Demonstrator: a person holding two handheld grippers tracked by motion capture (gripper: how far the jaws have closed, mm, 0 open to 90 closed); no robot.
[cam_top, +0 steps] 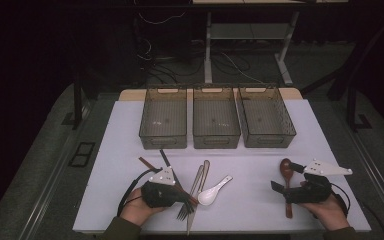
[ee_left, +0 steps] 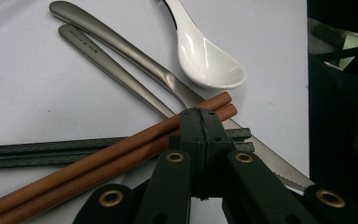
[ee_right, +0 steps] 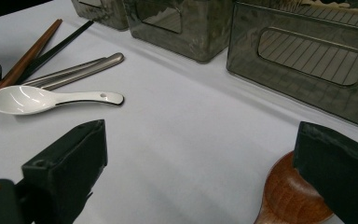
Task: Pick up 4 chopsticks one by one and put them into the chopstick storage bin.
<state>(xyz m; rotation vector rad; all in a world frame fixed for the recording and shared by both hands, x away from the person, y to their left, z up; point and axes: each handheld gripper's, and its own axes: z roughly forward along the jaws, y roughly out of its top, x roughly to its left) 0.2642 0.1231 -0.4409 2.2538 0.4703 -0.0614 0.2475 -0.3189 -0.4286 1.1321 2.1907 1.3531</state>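
My left gripper [cam_top: 186, 196] is shut, jaws pressed flat together, its tip [ee_left: 200, 116] right over a pair of brown chopsticks [ee_left: 98, 163] that cross black chopsticks [ee_left: 51, 151]. Nothing shows between the jaws. A steel fork [ee_left: 88, 49], a steel knife [ee_left: 121, 39] and a white ceramic spoon [ee_left: 209, 60] lie just beyond. My right gripper [cam_top: 285, 176] stands open over the table at the right. A wooden spoon [cam_top: 285, 164] lies there, its bowl [ee_right: 289, 196] beside the right-hand jaw, within the gap [ee_right: 200, 154].
Three smoky see-through bins [cam_top: 163, 119] [cam_top: 216, 119] [cam_top: 266, 119] stand side by side at the back of the white table [cam_top: 130, 120]. The nearest bin [ee_right: 307, 60] is just beyond my right gripper. The table's front edge is close under both hands.
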